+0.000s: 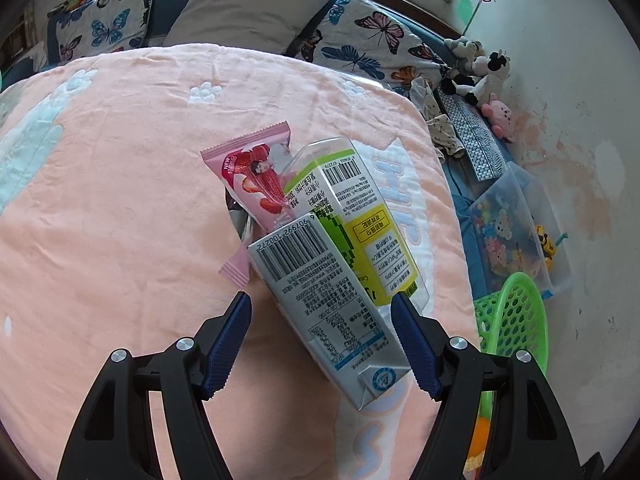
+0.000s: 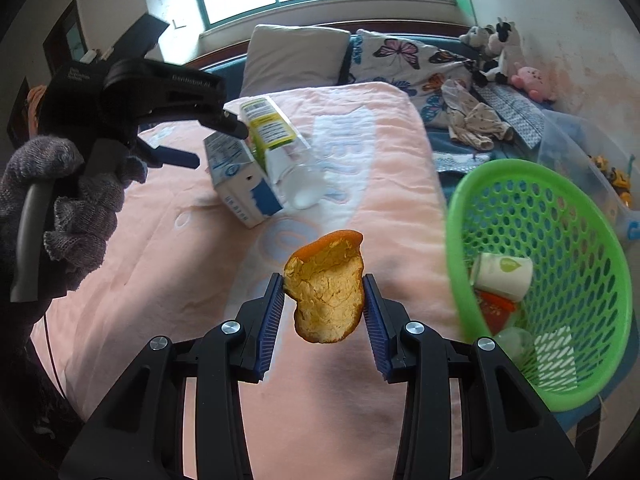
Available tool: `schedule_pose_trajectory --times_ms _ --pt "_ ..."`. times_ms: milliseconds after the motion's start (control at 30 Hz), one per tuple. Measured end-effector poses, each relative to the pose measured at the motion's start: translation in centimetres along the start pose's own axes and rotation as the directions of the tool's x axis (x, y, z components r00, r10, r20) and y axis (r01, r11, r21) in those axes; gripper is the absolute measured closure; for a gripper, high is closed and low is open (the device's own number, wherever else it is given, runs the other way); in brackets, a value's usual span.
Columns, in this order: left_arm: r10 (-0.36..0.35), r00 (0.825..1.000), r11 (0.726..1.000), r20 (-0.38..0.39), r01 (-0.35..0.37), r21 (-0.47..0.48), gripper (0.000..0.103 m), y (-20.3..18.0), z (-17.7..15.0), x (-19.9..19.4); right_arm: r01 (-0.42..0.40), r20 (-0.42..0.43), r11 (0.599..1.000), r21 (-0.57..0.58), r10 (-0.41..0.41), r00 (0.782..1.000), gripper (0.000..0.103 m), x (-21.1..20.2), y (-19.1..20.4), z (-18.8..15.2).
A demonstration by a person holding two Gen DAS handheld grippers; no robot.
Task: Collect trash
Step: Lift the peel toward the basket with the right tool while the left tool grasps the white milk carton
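Observation:
A white milk carton point(image 1: 328, 304) lies on the pink blanket point(image 1: 120, 200), with a clear green-labelled bottle point(image 1: 356, 208) and a pink snack wrapper point(image 1: 260, 180) beside it. My left gripper point(image 1: 320, 312) is open, its fingers either side of the carton's near end. It also shows in the right wrist view point(image 2: 218, 142) at the carton point(image 2: 240, 176). My right gripper point(image 2: 324, 292) is shut on a piece of orange peel point(image 2: 326, 292), held above the blanket. A green mesh basket point(image 2: 560, 240) to its right holds a paper cup point(image 2: 504, 272) and other trash.
Butterfly pillows point(image 1: 372, 36) and a grey pillow point(image 1: 256, 4) lie at the bed's head. Plush toys point(image 1: 480, 72), clothes and a clear toy box point(image 1: 516, 224) line the wall side. The green basket point(image 1: 516, 312) sits at the bed's right edge.

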State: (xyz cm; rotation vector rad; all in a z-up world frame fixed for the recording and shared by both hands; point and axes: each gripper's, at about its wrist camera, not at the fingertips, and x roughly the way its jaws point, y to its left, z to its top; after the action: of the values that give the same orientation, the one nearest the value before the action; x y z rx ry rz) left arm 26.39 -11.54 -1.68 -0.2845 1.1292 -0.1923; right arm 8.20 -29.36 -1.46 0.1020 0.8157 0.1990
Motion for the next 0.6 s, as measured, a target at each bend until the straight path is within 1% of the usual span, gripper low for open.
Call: schedule_pose_trajectory --times_ms 167,200,333,600 --pt "0.003 1.000 1.000 -0.017 -0.003 -0.022 0.033 -0.1 0.0 0.9 0.029 0.016 0.999 0.028 -0.030 0.999 0.063 -0.8 -1.4 -0.2" --pt "0.001 1.000 1.000 -0.018 -0.002 -0.026 0.034 0.0 -0.1 1.1 0.036 0.018 0.999 0.038 -0.037 0.999 0.063 -1.0 -1.8 -0.2" --pt "-0.017 1.000 0.999 -0.025 0.016 -0.038 0.044 0.5 -0.3 1.2 0.057 0.026 0.996 0.068 -0.059 0.998 0.063 -1.5 -3.1 -0.4" --pt "-0.050 0.999 0.998 -0.016 0.050 -0.042 0.048 1.0 -0.8 0.2 0.110 0.038 0.985 0.130 -0.116 0.993 0.063 -2.3 -6.3 -0.3"
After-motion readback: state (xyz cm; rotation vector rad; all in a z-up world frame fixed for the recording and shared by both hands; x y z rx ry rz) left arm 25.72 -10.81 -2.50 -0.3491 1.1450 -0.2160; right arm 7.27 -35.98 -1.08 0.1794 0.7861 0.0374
